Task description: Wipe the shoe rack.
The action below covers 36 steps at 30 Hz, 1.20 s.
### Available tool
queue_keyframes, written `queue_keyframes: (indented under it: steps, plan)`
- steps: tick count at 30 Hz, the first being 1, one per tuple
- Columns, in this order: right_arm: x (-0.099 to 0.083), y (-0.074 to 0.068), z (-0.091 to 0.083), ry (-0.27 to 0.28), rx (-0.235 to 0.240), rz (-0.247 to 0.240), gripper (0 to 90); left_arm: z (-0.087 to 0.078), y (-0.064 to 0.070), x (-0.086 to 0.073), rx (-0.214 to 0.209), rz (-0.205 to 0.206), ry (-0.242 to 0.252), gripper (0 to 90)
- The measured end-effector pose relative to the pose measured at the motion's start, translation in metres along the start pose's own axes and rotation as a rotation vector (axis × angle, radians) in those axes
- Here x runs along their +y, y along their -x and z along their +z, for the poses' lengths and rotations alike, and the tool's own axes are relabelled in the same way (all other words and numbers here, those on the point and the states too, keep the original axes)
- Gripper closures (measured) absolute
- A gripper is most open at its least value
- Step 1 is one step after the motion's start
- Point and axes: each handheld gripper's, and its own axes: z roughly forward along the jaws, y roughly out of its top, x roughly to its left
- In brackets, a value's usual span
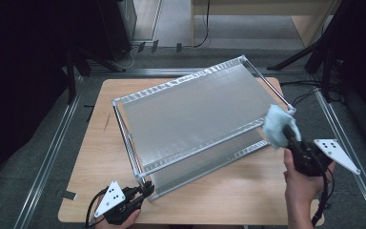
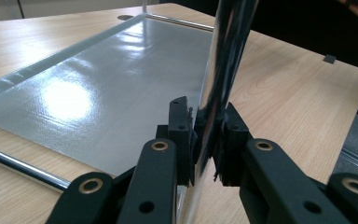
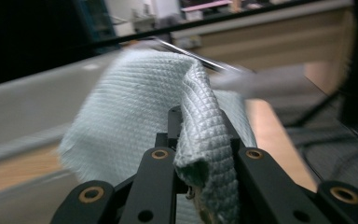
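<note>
Rack (image 1: 190, 114) stood on a wooden table (image 1: 95, 157); left gripper (image 1: 145, 190) clamped its post (image 2: 219, 74), right gripper (image 1: 289, 131) pinched a cloth (image 1: 277, 125)

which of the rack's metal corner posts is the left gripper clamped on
The near-left corner post, at the table's front edge closest to the person. The left gripper has its jaws shut around it; the rack's other posts stand free, the right gripper holding a cloth.
</note>
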Motion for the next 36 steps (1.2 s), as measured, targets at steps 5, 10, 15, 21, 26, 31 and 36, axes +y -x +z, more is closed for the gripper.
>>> queue_keyframes:
  steps: [5, 10, 15, 21, 26, 31, 36]
  plan:
    - [-0.026, 0.036, 0.010, -0.082, -0.100, 0.047, 82.5, -0.001, -0.002, 0.000, -0.004, 0.007, -0.006, 79.5]
    - [-0.050, 0.043, 0.022, -0.144, -0.147, 0.032, 82.5, -0.003, -0.006, 0.000, -0.018, 0.001, -0.008, 79.3]
    - [-0.069, 0.027, 0.043, -0.268, -0.092, -0.028, 82.1, -0.004, -0.007, 0.000, -0.031, -0.001, -0.006, 79.1]
    - [-0.052, 0.006, 0.035, -0.083, -0.131, -0.090, 81.5, -0.006, -0.007, -0.001, -0.032, 0.001, -0.007, 79.2]
    - [-0.039, 0.006, 0.031, -0.005, -0.138, -0.091, 78.3, -0.007, -0.007, -0.001, -0.033, -0.001, -0.006, 79.1]
    - [-0.073, 0.016, 0.052, -0.218, -0.146, -0.076, 78.7, -0.007, -0.008, -0.001, -0.036, -0.001, -0.010, 79.0]
    - [-0.090, 0.009, 0.065, -0.316, -0.074, -0.088, 80.6, -0.007, -0.007, -0.001, -0.033, 0.010, -0.009, 79.2]
